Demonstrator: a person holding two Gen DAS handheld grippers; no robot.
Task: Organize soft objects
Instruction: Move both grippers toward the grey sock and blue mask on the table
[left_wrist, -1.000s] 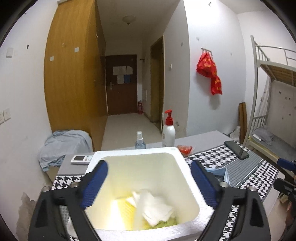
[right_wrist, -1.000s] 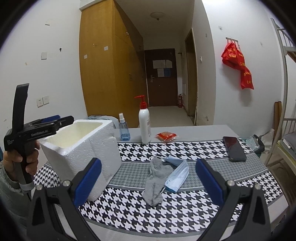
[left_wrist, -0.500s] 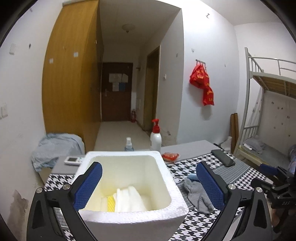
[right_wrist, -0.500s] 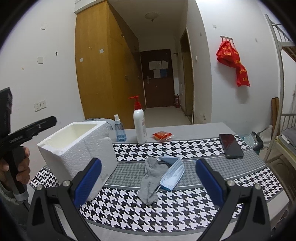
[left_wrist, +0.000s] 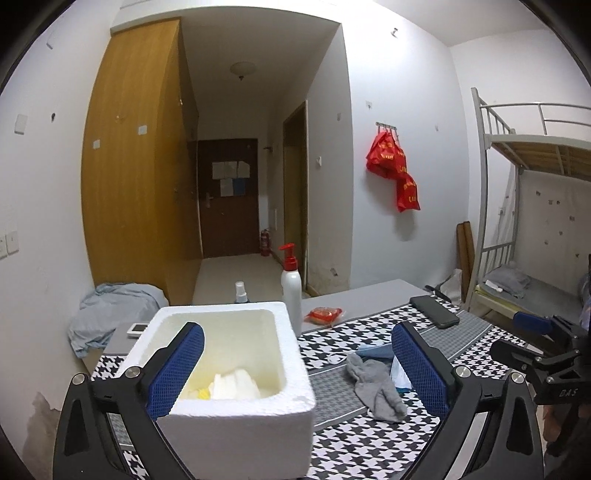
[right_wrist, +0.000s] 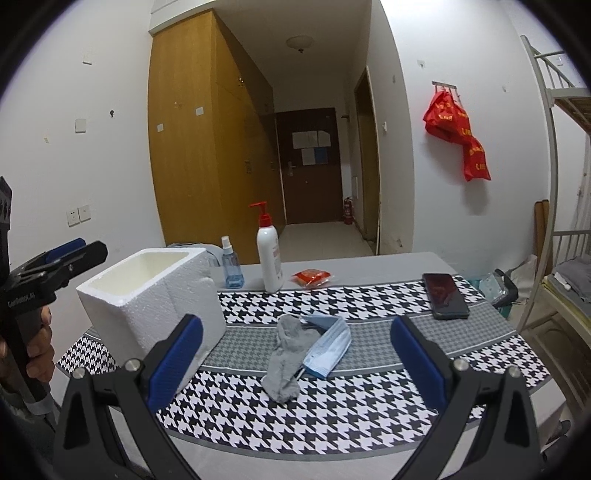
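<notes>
Dorm-type room, white walls, wooden wardrobe upper left, bunk bed far right. Worktop (right_wrist: 369, 435) under a black-and-white houndstooth cloth.

Done so far, as I judge it: foam box (left_wrist: 236, 373) sits lower left in the left-wrist view, with white tissue-like stuff (left_wrist: 236, 384) and something yellow (left_wrist: 202, 394) at the bottom. Some soft things are already put away.

Left to do: grey sock (right_wrist: 286, 356) and blue mask (right_wrist: 328, 350) lie touching each other at mid-frame in the right-wrist view, out on the cloth, apart from the box. Both look like the next candidates.

Left tool (left_wrist: 295, 365): jaws have just finished opening to full spread, nothing pinched; the box rim shows between them but the pads do not press it. In the right-wrist view it sits at the far left edge, beside the box.

Right tool (right_wrist: 295, 362): jaws spread wide, nothing held, pointed at the sock and mask with clear gap to them.

Not soft, probably staying: pump bottle (right_wrist: 269, 254), spray bottle (right_wrist: 231, 267), phone (right_wrist: 445, 295), red packet (right_wrist: 312, 276).

Roughly partway; two loose items remain.
</notes>
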